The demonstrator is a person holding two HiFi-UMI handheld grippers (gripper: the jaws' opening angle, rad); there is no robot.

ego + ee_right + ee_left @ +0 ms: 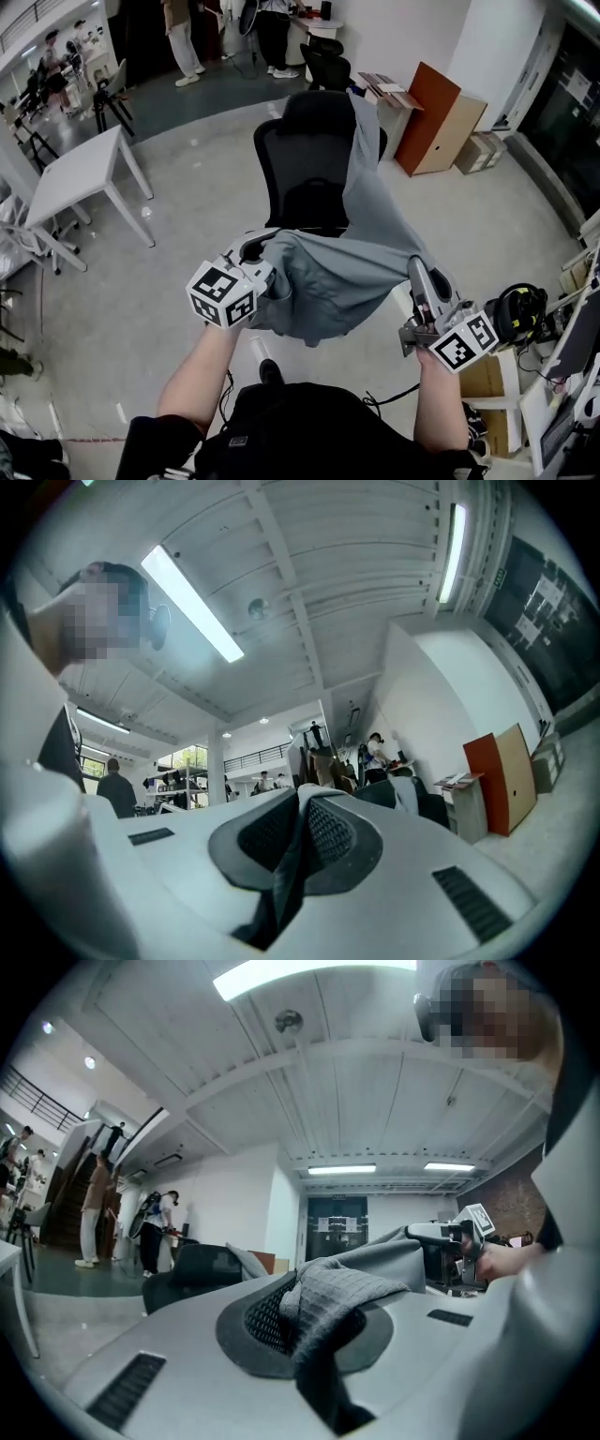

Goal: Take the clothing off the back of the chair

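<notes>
A grey garment (328,272) hangs stretched between my two grippers, and its far end still lies over the right side of the black mesh chair's back (300,159). My left gripper (258,267) is shut on the garment's left corner; in the left gripper view a bunch of grey cloth (328,1297) sits between the jaws. My right gripper (415,272) is shut on the right corner, where a thin fold of cloth (302,841) is pinched between the pads. Both grippers are held in front of the chair, on my side of it. The chair (192,1267) also shows past the left jaws.
A white table (80,173) stands at the left. An orange-brown cabinet (436,122) and a cardboard box (480,150) stand at the back right. Headphones (520,314) lie on a cluttered desk at my right. People (183,37) stand far behind, near a second black chair (326,66).
</notes>
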